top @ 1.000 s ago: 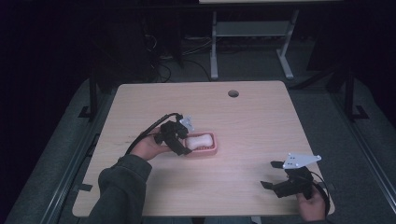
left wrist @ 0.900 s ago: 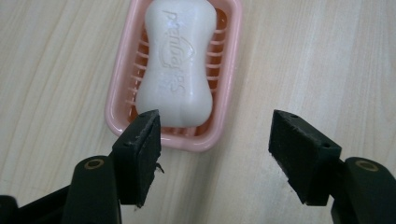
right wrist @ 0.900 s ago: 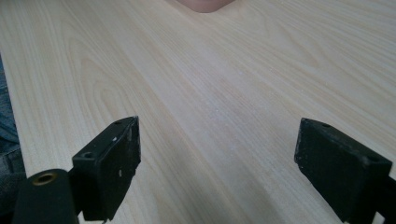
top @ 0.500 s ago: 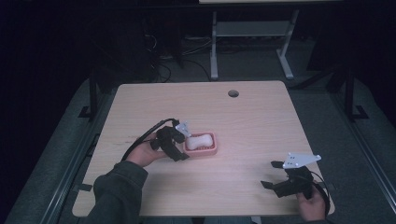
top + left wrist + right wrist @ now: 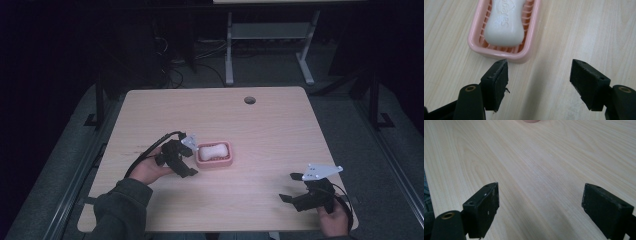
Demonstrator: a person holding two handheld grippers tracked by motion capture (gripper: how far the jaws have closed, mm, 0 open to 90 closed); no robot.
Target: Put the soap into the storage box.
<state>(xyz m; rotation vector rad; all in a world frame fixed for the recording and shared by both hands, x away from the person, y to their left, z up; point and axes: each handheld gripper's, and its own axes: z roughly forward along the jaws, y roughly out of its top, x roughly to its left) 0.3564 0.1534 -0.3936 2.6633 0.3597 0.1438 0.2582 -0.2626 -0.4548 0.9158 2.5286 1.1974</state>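
Observation:
A white soap bar (image 5: 212,150) (image 5: 505,23) lies in a pink slatted soap dish (image 5: 215,162) (image 5: 527,52) near the middle of the wooden table (image 5: 260,130). My left gripper (image 5: 188,159) (image 5: 539,82) sits just left of the dish, drawn back from it. Its jaws have just been opening and stand apart with nothing between them. My right gripper (image 5: 292,187) (image 5: 540,207) rests near the table's front right, jaws wide over bare wood.
A round cable hole (image 5: 249,100) sits at the table's far edge. Beyond the table stand a white desk frame (image 5: 270,45) and cables on a dark floor. The table's front edge is close to the right hand.
My left gripper has drawn back leftward from the soap dish and its jaws have spread. The soap stays in the dish. The right gripper has not moved.

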